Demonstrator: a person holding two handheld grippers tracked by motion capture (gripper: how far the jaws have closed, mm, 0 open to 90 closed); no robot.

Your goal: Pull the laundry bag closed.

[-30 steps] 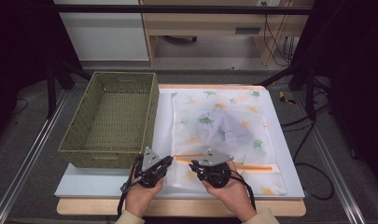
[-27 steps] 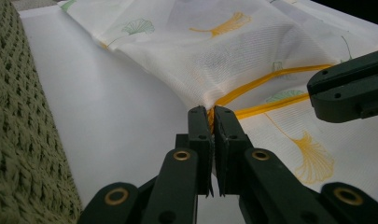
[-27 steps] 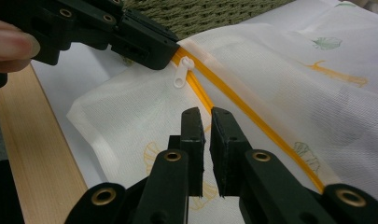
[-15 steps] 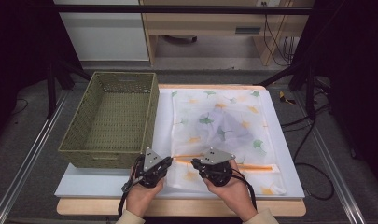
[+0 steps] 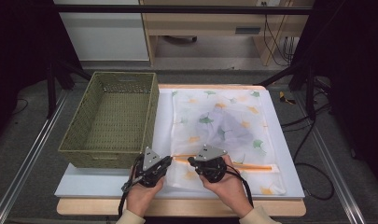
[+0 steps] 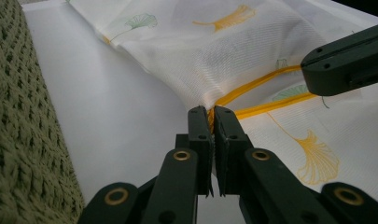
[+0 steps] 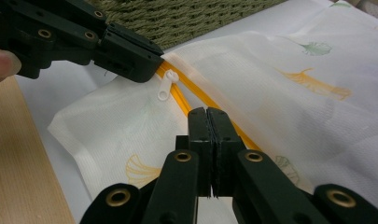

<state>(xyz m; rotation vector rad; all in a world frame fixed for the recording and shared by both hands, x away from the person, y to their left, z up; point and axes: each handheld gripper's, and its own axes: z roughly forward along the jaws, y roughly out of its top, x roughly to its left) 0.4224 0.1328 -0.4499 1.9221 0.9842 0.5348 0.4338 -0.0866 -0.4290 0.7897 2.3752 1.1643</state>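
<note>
1. The left gripper (image 5: 167, 160) has its jaws clamped on the end of the yellow zipper (image 6: 252, 86) of a white mesh laundry bag (image 5: 219, 126); in the left gripper view the zipper tape and the bag's edge run straight out from between the two jaw tips.
2. The right gripper (image 7: 207, 112) has just been closing; its jaws now meet, pressed down at the zipper line, though whether any fabric or tape is pinched between them cannot be told.
3. The white zipper pull (image 7: 166, 85) lies ahead of the right jaws and to their left, just beside the tips of the left gripper, untouched by the right jaws.
4. The bag, printed with ginkgo leaves, lies flat on a white board (image 5: 107, 179), spreading away beyond both jaw pairs.
5. A green woven basket (image 5: 108, 119) stands close to the left of the left jaws, apart from the bag.
6. In the high view the two grippers sit near each other along the zipper, tips facing.
</note>
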